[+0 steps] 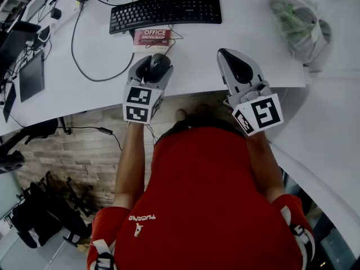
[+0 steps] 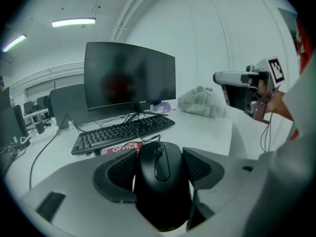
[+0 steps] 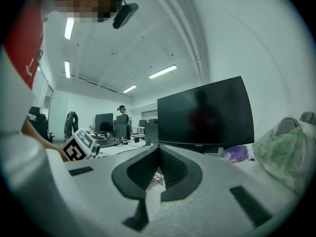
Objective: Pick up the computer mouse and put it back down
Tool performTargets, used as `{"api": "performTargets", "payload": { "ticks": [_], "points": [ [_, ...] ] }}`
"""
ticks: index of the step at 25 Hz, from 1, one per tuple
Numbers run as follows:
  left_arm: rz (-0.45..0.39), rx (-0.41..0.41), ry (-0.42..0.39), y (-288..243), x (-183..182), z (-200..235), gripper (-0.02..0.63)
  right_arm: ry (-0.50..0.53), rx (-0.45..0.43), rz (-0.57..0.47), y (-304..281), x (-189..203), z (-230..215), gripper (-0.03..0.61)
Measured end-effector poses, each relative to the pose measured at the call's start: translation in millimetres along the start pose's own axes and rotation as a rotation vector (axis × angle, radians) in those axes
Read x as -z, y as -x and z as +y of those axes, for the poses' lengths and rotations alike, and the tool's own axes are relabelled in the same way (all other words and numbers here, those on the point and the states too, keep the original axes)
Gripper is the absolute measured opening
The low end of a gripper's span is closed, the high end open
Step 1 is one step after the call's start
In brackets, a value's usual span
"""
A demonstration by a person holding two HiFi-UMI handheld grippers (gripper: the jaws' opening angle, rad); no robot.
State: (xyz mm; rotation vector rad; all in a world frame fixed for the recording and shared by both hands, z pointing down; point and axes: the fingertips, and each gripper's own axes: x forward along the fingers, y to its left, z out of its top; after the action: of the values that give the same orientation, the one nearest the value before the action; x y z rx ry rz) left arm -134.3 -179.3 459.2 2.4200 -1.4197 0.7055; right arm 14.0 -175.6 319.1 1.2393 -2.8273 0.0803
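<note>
Black plastic mouse [image 2: 160, 184], seen between the ribbed pads of the left gripper [image 1: 153, 65], which is clamped on its two flanks. The mouse sits near the front edge of the white counter [image 1: 242, 27], just in front of a red notebook [image 1: 152, 39] and a black keyboard [image 1: 166, 11]. No view settles whether its base rests on the counter or hangs just above it.

The right gripper [image 1: 227, 55] is clenched on nothing, its pads meeting at the tips. It hangs over the counter edge, well apart from the mouse.

Handling, as judged: the mouse is light and rigid, with a smooth curved shell that narrows toward top and rear. A grasp set high on the shell would likely squeeze it out, so the low, near-vertical flanks at mid-length are the place to hold, as they are held here. The ribbed pads should give enough friction with moderate force. Hard clamping gains nothing and may press a side button or the wheel.

A thin cord [image 2: 148, 141] appears to run from its nose toward the keyboard. If so, a lift should stay low and straight, so the cord does not drag the notebook or twist the mouse in the pads.

A monitor [image 2: 129, 75] and a pale bag [image 1: 295, 24] stand farther back.
</note>
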Motion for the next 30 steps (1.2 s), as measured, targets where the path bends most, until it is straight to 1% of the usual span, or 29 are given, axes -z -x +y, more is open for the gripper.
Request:
{"api": "performTargets", "payload": {
  "ticks": [3, 7, 11, 14, 19, 25, 30],
  "points": [
    [0.044, 0.017, -0.003, -12, 14, -5, 0.284, -0.003, 0.010, 0.006, 1, 3, -2, 0.005],
    [0.124, 0.051, 0.003, -24, 29, -15, 0.284, -0.003, 0.019, 0.012, 3, 5, -5, 0.005],
    [0.155, 0.047, -0.003, -40, 48, -12, 0.284, -0.003, 0.029, 0.016, 5, 5, -10, 0.005],
    [0.205, 0.058, 0.004, -43, 57, -14, 0.284, -0.004, 0.035, 0.019, 5, 6, -13, 0.005],
    [0.213, 0.043, 0.006, -54, 66, -9, 0.284, -0.006, 0.040, 0.021, 5, 7, -17, 0.005],
    [0.246, 0.051, 0.006, -60, 75, -12, 0.284, -0.007, 0.038, 0.023, 4, 10, -20, 0.005],
    [0.246, 0.051, 0.003, -61, 76, -12, 0.285, -0.007, 0.031, 0.025, 4, 10, -20, 0.005]
  ]
}}
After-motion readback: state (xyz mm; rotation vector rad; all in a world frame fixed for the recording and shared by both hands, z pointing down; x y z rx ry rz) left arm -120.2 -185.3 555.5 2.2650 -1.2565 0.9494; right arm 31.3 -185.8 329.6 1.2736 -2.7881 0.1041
